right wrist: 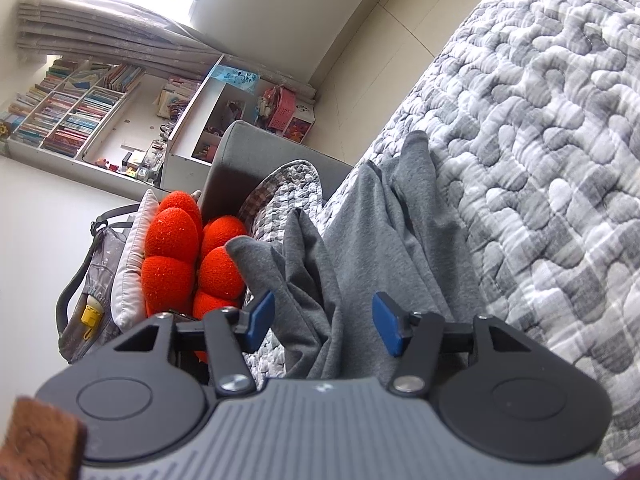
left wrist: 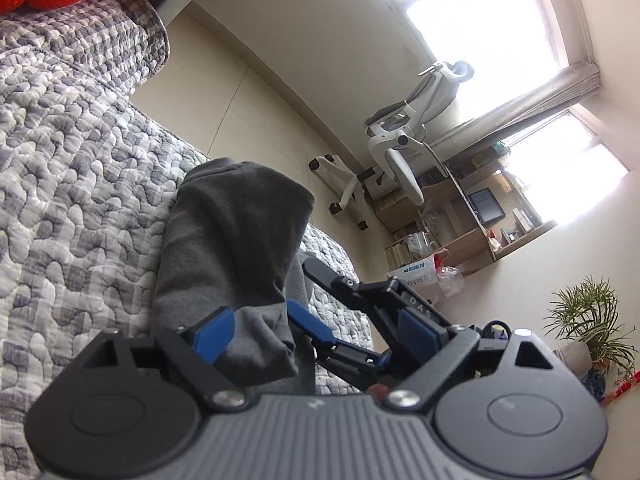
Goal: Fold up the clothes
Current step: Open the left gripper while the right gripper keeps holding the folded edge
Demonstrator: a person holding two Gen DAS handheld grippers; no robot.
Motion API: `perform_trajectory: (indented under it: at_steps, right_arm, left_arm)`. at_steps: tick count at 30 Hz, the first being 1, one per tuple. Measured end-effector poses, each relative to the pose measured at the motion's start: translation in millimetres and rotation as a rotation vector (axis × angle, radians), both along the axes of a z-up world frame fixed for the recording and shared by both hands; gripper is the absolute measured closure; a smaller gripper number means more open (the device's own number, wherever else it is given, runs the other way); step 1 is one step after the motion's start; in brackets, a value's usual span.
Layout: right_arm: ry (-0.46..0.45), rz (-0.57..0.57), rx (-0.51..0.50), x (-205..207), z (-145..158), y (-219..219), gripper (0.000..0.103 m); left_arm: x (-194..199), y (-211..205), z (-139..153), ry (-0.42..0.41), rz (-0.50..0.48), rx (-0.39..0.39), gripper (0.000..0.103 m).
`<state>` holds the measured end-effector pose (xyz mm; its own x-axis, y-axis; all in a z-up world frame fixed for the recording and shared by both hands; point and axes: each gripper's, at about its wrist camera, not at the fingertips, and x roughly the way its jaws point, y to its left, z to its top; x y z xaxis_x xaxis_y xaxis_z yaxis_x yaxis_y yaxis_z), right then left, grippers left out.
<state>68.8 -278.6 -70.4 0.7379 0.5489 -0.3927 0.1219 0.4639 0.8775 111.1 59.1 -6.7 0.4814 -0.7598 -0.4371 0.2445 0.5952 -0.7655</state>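
The grey garment [left wrist: 236, 240] is a plain, soft, dark grey knit piece without any print. In the left wrist view it lies on the quilted grey-and-white sofa cover [left wrist: 72, 184] as a long, partly folded bundle, its far end squared off with a seam or hem showing along the top edge. Its near end hangs in loose folds over the edge of the seat. In the right wrist view the same cloth [right wrist: 372, 232] looks lighter grey and is rumpled into several lengthwise creases, with one flap turned out to the left. It may be trousers or a sweatshirt; the folds hide its shape.
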Motion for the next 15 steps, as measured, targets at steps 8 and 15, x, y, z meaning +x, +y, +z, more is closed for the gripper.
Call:
perform_trajectory:
  at_steps: [8, 15]
  right_arm:
    - [-0.033, 0.079, -0.096, 1, 8, 24, 0.045]
    - [-0.057, 0.099, -0.239, -3, 10, 49, 0.045]
  left_arm:
    - [2, 25, -10, -0.077, 0.072, 0.109, 0.061]
    - [15, 17, -46, -0.049, 0.086, 0.226, 0.081]
